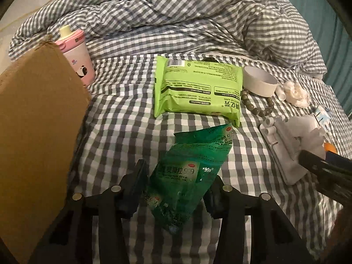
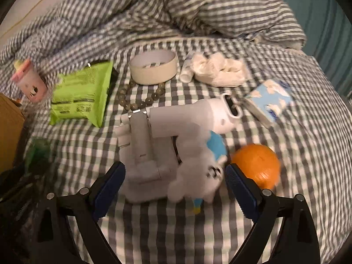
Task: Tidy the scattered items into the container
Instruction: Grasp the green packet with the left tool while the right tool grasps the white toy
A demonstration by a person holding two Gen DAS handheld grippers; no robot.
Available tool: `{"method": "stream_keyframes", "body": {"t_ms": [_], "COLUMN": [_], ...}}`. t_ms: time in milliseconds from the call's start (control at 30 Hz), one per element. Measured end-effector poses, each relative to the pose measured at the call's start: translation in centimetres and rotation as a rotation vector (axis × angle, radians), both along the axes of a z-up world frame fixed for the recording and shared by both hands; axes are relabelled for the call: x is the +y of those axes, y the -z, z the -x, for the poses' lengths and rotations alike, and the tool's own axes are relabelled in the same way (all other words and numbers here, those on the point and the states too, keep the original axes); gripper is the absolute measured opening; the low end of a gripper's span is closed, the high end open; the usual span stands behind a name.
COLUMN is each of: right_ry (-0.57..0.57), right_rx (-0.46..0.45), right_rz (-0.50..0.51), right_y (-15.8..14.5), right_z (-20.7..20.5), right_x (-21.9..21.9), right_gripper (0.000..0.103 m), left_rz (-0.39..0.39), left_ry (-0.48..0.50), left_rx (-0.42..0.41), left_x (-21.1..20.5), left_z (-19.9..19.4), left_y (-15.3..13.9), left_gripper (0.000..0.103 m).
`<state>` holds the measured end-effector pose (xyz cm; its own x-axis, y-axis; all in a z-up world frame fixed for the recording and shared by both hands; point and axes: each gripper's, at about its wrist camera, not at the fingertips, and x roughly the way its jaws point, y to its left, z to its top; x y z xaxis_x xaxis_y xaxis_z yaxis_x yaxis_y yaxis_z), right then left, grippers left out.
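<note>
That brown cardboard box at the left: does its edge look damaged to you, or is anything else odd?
Yes. The cardboard box has a ragged, torn top edge beside the pink cup. Also, the dark green packet between the left tool's fingers is crumpled and torn open at its far end.

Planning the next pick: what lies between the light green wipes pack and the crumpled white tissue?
In both wrist views, a white tape roll and a greenish bead bracelet lie between the wipes pack and the tissue.
</note>
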<state>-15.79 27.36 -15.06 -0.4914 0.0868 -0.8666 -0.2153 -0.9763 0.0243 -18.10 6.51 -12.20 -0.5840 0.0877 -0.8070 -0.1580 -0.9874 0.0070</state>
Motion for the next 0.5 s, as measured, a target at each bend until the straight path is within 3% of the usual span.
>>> {"method": "stream_keyframes", "body": {"t_ms": [67,133,167,500], "right_ry": [0.022,0.058,0.068,0.064], "right_rx": [-0.004,0.015,0.018,0.048], "right_rz": [0.085,0.098,0.086,0.177], "right_y": [0.5,-0.2,-0.6,-2.6], "right_z": [0.3,-0.4,-0.8,-4.5], "right_x": [1.1,1.8,2.1,3.1], "right_gripper": [0.082,0.05,0.044,0.044], "left_rz": [0.002,0.0,-0.001,-0.021], "left_ry": [-0.001,0.0,0.001,0.004], "left_rx": [-0.002,-0.006,-0.009,-0.006], "left_x": [-0.4,-0.7,-0.8,-0.9], "left_z": [-0.2,-0.4,-0.5,-2.1], "left_y": [-0.2,-0.2,-0.2,-0.9], "left_gripper": [0.035,0.035,0.034,0.034]}}
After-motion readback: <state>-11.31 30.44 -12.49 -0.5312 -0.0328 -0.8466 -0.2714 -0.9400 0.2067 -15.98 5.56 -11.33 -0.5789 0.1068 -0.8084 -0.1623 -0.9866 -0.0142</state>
